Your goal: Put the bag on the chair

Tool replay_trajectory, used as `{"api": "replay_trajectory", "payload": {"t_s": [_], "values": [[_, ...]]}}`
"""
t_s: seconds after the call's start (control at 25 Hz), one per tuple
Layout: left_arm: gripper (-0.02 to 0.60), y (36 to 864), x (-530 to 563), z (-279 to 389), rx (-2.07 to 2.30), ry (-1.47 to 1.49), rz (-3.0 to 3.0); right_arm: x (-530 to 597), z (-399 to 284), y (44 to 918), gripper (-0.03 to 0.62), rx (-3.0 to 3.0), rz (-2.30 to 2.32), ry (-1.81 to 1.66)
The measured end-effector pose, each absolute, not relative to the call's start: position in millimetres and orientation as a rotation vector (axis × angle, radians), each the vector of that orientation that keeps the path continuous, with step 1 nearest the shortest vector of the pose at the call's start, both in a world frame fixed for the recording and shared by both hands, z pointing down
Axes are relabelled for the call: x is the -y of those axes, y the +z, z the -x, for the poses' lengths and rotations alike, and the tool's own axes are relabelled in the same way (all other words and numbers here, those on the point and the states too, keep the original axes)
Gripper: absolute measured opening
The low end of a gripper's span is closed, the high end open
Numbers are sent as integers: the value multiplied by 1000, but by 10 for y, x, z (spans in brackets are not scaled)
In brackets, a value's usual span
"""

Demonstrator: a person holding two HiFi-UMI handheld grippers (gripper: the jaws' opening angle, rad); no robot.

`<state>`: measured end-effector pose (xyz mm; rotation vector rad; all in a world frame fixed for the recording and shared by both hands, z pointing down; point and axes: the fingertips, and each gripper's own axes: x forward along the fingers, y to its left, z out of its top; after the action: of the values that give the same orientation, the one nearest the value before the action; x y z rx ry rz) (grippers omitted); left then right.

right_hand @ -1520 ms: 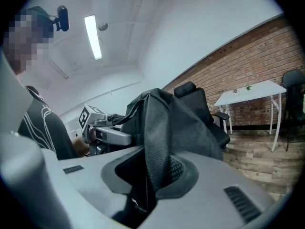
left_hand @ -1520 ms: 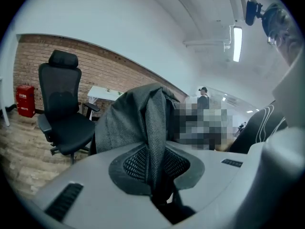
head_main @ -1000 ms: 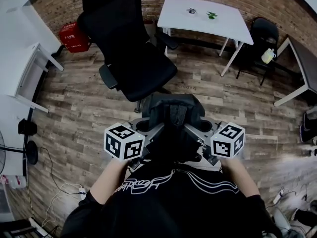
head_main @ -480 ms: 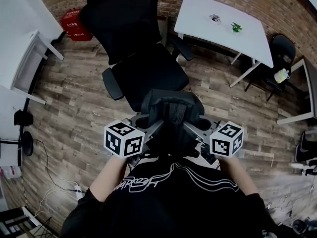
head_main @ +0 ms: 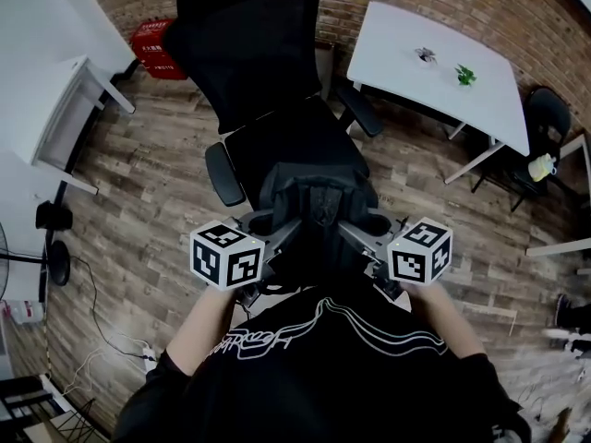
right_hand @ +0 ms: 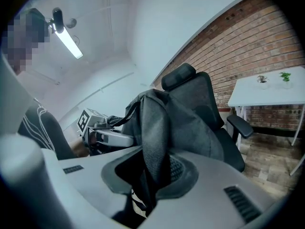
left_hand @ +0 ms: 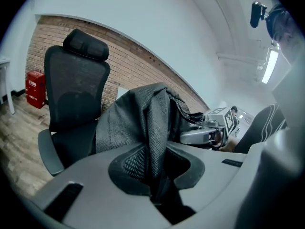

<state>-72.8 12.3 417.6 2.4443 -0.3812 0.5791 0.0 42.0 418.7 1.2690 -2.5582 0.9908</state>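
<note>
The dark grey backpack (head_main: 319, 197) hangs upright in the air between the two grippers. The left gripper (head_main: 275, 235) is clamped on a strap at its left side, the right gripper (head_main: 358, 235) on a strap at its right. The black office chair (head_main: 249, 53) faces them. Its seat (head_main: 282, 146) lies just ahead of and below the backpack, and neither hand is nearer, so the move looks to be forward, then down.

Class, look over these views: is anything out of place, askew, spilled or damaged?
Nothing stands out. The bag hangs by its straps, clamped in the left gripper and right gripper, near the upright chair; nothing looks spilled or damaged.
</note>
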Motion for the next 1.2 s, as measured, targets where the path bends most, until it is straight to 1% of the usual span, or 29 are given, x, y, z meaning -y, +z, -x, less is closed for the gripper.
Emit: {"api": "replay_trajectory", "payload": {"t_s": [0.76, 0.96, 1.2], "values": [[80, 4459, 1476, 153, 698, 529, -2276, 1397, -637, 4493, 67, 2619, -906, 1041], [80, 4497, 1891, 19, 788, 484, -2275, 1887, -777, 4517, 67, 2627, -821, 1000], [80, 4521, 2332, 41, 904, 424, -2274, 2410, -758, 4494, 67, 2639, -731, 850]]}}
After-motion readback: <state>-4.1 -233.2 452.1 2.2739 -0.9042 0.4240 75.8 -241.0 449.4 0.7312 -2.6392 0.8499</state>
